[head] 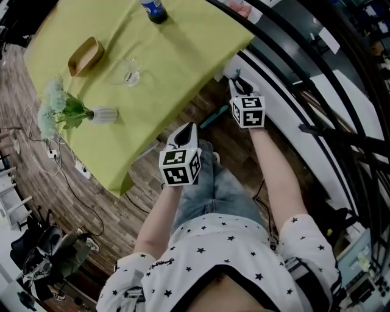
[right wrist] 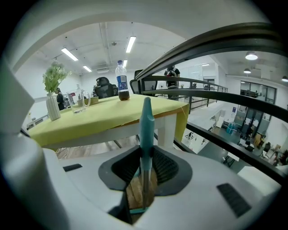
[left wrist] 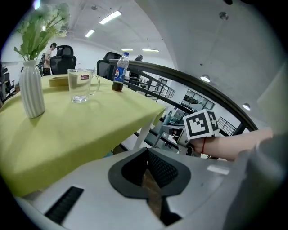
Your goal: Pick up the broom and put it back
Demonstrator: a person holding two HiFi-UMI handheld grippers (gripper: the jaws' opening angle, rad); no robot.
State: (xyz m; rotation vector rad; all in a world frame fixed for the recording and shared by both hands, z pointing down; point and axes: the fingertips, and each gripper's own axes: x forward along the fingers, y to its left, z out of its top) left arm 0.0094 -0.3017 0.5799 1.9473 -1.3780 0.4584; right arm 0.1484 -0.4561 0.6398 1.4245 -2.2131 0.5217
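Observation:
The broom's handle has a teal grip (right wrist: 146,119) over a thin metal rod (right wrist: 144,179). It stands upright between the jaws of my right gripper (right wrist: 145,155), which is shut on it. In the head view my right gripper (head: 238,83) is beside the table corner, near the railing, and a teal stretch of the broom (head: 213,117) shows below it over the wooden floor. My left gripper (head: 186,130) hangs lower left by the table edge. Its pads (left wrist: 163,167) meet at the tips with nothing between them, only floor behind.
A table under a yellow cloth (head: 170,67) fills the upper left and bears a white vase with flowers (head: 102,114), a glass mug (head: 130,72), a cola bottle (head: 153,9) and a wooden tray (head: 85,55). A dark railing (head: 317,91) runs along the right. Cables (head: 58,159) lie on the floor at left.

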